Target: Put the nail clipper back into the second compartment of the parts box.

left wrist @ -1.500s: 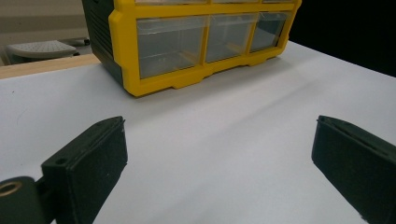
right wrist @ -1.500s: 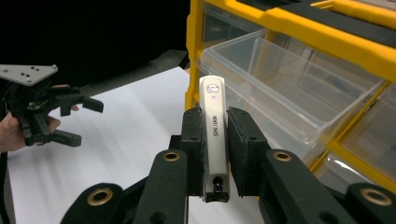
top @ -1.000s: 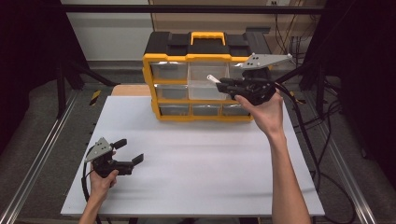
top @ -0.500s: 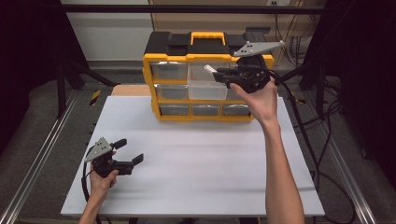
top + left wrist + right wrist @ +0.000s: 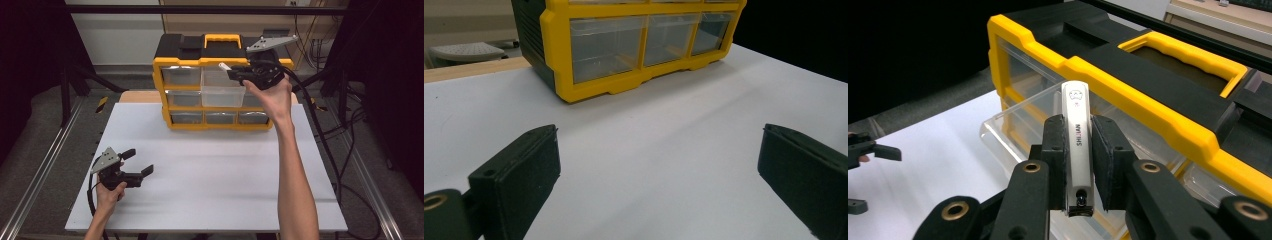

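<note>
A yellow and black drawer cabinet (image 5: 162, 95) with clear drawers stands at the back of the white table (image 5: 225, 175). One clear drawer (image 5: 220, 85) in its middle column is pulled out. My right gripper (image 5: 235, 73) is held high at the cabinet's top right, shut on a slim white clipper-like item (image 5: 224, 66). In the right gripper view the white item (image 5: 1075, 100) stands clamped between the pads (image 5: 1055, 145), above the open drawer (image 5: 1013, 130). Near the table's front left, my left gripper (image 5: 138, 162) rests low and open, nothing between its jaws (image 5: 659, 165).
The cabinet (image 5: 556, 60) has a yellow carry handle (image 5: 222, 37) on its black lid. Metal rails (image 5: 45, 165) run along both table sides. Cables (image 5: 320, 130) trail at the right. A broad bare stretch of table lies between the left gripper and the cabinet.
My right gripper has risen and moved slightly back with the white item, from in front of the middle drawers to the cabinet's top edge. The left gripper has stayed put.
</note>
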